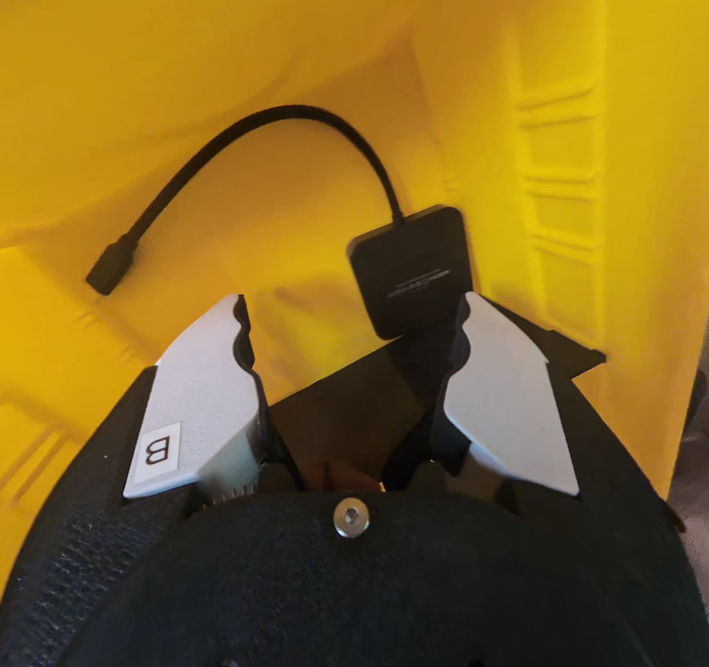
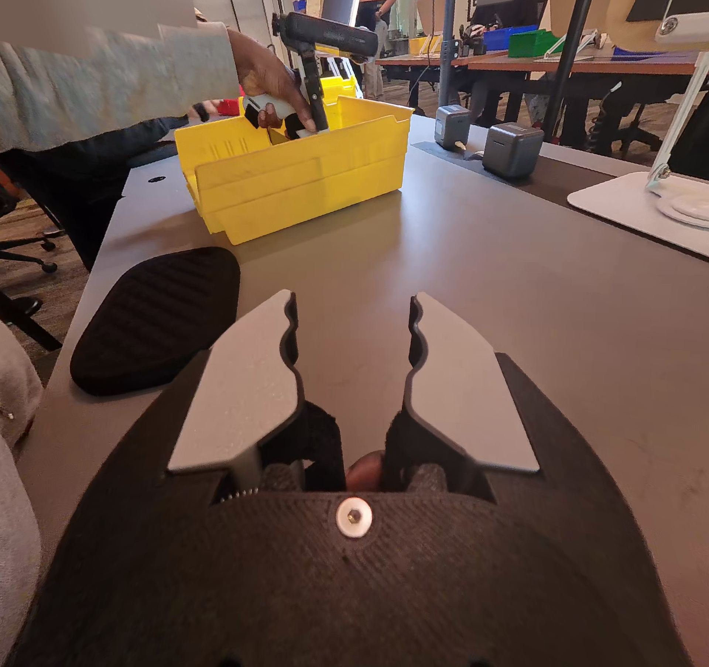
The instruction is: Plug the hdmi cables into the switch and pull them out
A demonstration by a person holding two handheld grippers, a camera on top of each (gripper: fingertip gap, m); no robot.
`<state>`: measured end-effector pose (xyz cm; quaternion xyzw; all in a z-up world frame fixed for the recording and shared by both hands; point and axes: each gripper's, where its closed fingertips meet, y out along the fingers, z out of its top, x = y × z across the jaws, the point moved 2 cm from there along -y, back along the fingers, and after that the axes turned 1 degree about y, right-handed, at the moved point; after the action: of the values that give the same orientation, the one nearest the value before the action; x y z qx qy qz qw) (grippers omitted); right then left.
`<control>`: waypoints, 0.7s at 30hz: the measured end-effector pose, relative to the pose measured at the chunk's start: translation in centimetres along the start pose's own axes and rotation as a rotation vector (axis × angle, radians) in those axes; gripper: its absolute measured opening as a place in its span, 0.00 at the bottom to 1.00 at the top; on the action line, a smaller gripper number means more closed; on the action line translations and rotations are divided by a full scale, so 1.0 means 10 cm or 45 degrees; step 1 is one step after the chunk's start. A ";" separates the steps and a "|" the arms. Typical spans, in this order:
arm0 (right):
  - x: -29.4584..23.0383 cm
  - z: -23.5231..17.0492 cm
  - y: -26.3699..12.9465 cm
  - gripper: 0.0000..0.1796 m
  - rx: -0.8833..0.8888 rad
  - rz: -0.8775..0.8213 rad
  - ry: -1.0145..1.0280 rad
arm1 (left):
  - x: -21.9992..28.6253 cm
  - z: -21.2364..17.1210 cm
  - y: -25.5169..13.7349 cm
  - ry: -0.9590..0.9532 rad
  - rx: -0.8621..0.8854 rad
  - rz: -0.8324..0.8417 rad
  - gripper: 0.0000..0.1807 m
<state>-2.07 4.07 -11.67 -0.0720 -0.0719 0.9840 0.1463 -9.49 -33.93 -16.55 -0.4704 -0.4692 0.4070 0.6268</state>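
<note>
My left claw [image 1: 351, 303] is down inside the yellow bin [image 1: 268, 73] with its jaws spread and nothing between them; the black switch [image 1: 410, 271] lies on the bin floor just ahead of the right fingertip, not touched, and its short attached cable [image 1: 245, 138] arcs away to a connector [image 1: 109, 267] lying to the left. My right claw [image 2: 353, 303] is likewise released and empty, poised over the bare grey worktop [image 2: 498, 265], well apart from the bin. A black pad [image 2: 157, 318] lies on the worktop to its left, and two small grey boxes [image 2: 512, 148] stand beyond the bin.
</note>
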 end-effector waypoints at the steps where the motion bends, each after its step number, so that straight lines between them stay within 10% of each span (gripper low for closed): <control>1: 0.01 -0.01 0.00 0.31 -0.005 -0.006 -0.006 | 0.04 0.02 0.03 0.013 -0.007 0.013 0.56; 21: 0.05 -0.11 0.01 0.30 -0.106 -0.115 -0.142 | -0.16 0.03 0.08 0.207 -0.335 0.323 0.40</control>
<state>-2.42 4.24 -12.88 -0.0197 -0.1241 0.9750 0.1832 -10.21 -35.22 -17.63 -0.6350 -0.4032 0.3784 0.5394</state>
